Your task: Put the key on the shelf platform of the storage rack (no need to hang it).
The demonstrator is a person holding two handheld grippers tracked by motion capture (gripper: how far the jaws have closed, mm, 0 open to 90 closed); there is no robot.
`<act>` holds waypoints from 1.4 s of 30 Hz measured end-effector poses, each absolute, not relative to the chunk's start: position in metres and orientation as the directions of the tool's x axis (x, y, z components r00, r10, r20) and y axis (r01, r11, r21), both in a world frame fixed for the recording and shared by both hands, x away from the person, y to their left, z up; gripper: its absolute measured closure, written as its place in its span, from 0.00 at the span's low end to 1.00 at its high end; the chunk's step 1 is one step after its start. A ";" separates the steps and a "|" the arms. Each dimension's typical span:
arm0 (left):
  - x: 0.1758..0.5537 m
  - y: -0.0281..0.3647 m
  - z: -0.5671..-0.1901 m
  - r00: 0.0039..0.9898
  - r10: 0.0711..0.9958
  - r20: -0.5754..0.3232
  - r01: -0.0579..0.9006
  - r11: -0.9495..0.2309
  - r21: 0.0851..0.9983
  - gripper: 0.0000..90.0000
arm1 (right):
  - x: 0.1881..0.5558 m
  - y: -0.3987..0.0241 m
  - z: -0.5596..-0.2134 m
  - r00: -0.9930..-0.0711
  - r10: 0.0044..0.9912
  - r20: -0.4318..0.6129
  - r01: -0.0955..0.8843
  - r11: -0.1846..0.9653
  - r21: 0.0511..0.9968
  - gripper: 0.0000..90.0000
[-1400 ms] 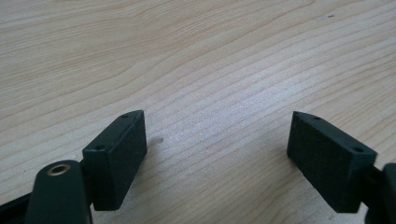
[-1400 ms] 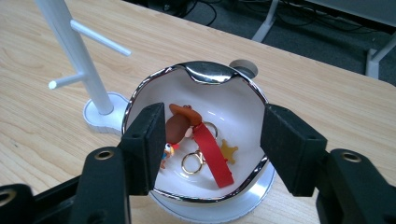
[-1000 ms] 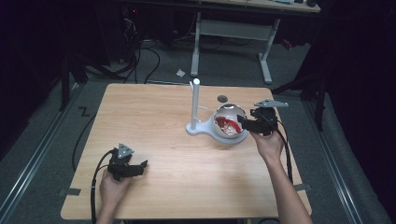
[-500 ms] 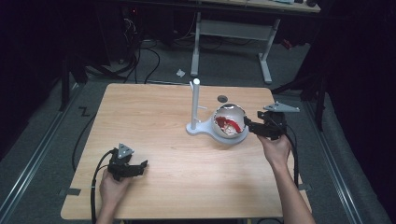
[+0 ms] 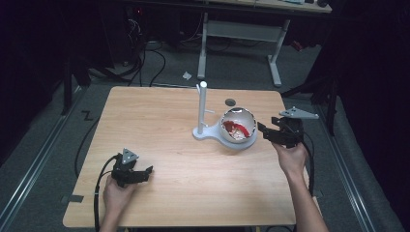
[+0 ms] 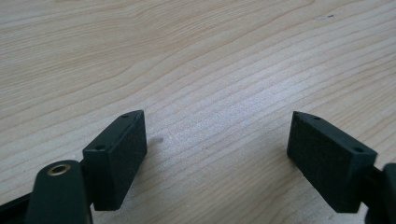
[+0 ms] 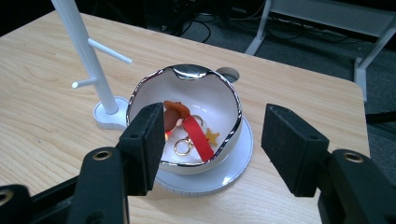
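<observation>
Two grippers are held over the wooden table [image 5: 159,121], and both sets of jaws stand spread with nothing between them. The right gripper [image 7: 215,144] is poised just beside the white bowl [image 7: 219,100], which sits on the round dish of a white stand [image 7: 86,49] toward the table's right edge, nearer the far edge than the near one; the left gripper [image 5: 131,174] is rested well apart, near the front-left corner. Inside the bowl a keychain [image 7: 187,128] is seen, made up of a red strap, metal rings, a small yellow star and a brown-and-red figure piece lying against the curved wall. Trouble is most likely to be caused by the bowl's raised, wavy rim: if the jaws are lowered at a slant, the rim could be struck and the bowl tipped or slid off the dish. The strap lies flat against the sloping inner wall, so it could be pinched only at its edge and slipped free as it is lifted. The loose rings could be caught on the rim on the way out, and the bowl dragged with them. The thin pegs of the stand offer small targets, so a swinging ring could easily be missed onto the table.
</observation>
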State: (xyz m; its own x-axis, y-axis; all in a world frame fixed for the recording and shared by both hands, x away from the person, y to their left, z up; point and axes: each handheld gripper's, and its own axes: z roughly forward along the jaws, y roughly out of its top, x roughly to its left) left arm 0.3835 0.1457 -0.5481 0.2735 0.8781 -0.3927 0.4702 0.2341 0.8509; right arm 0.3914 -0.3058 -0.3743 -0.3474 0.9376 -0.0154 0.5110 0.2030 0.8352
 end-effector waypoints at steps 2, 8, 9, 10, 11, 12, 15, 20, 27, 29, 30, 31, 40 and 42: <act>0.383 0.146 -0.548 0.273 0.878 -0.393 0.470 0.234 0.851 0.22 | 0.390 -0.307 -0.374 -0.344 0.939 -0.010 0.516 0.198 0.833 0.45; 0.383 0.146 -0.548 0.274 0.877 -0.394 0.472 0.234 0.850 0.22 | 0.384 -0.314 -0.381 -0.342 0.940 0.004 0.524 0.187 0.831 0.46; 0.383 0.146 -0.548 0.275 0.878 -0.393 0.471 0.234 0.851 0.22 | 0.382 -0.314 -0.381 -0.342 0.940 0.002 0.525 0.189 0.830 0.46; 0.383 0.146 -0.548 0.275 0.878 -0.393 0.471 0.233 0.851 0.22 | 0.380 -0.314 -0.381 -0.343 0.939 -0.001 0.521 0.191 0.832 0.46; 0.383 0.146 -0.548 0.274 0.877 -0.394 0.470 0.236 0.850 0.22 | 0.379 -0.315 -0.380 -0.344 0.939 0.000 0.520 0.191 0.833 0.46; 0.383 0.146 -0.548 0.274 0.878 -0.392 0.470 0.233 0.851 0.22 | 0.377 -0.315 -0.379 -0.345 0.939 0.001 0.518 0.189 0.834 0.46; 0.383 0.145 -0.548 0.273 0.877 -0.394 0.470 0.236 0.850 0.22 | 0.374 -0.315 -0.378 -0.348 0.938 0.003 0.511 0.187 0.839 0.46; 0.383 0.146 -0.548 0.274 0.878 -0.393 0.470 0.234 0.851 0.22 | 0.366 -0.320 -0.384 -0.343 0.939 0.016 0.514 0.173 0.840 0.46; 0.383 0.146 -0.548 0.274 0.878 -0.392 0.470 0.233 0.851 0.22 | 0.357 -0.328 -0.386 -0.328 0.944 0.029 0.498 0.146 0.855 0.47; 0.383 0.146 -0.548 0.274 0.878 -0.392 0.470 0.233 0.851 0.22 | 0.352 -0.331 -0.386 -0.323 0.946 0.032 0.489 0.138 0.861 0.47; 0.383 0.146 -0.548 0.274 0.878 -0.392 0.470 0.233 0.851 0.22 | 0.351 -0.332 -0.386 -0.323 0.946 0.031 0.487 0.138 0.862 0.47; 0.383 0.146 -0.548 0.274 0.878 -0.392 0.470 0.233 0.851 0.22 | 0.350 -0.332 -0.386 -0.322 0.946 0.032 0.487 0.137 0.863 0.47; 0.383 0.146 -0.548 0.274 0.879 -0.391 0.470 0.232 0.852 0.22 | 0.337 -0.328 -0.391 -0.342 0.939 0.041 0.472 0.134 0.871 0.48; 0.383 0.146 -0.548 0.274 0.879 -0.391 0.470 0.233 0.852 0.22 | 0.336 -0.328 -0.392 -0.343 0.938 0.043 0.471 0.133 0.872 0.48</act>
State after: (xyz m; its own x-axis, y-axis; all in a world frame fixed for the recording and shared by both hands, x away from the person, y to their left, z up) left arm 0.3834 0.1455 -0.5481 0.2739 0.8786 -0.3911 0.4698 0.2326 0.8516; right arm 0.3361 -0.3279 -0.3923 -0.3434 0.9382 0.0427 0.4714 0.1328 0.8719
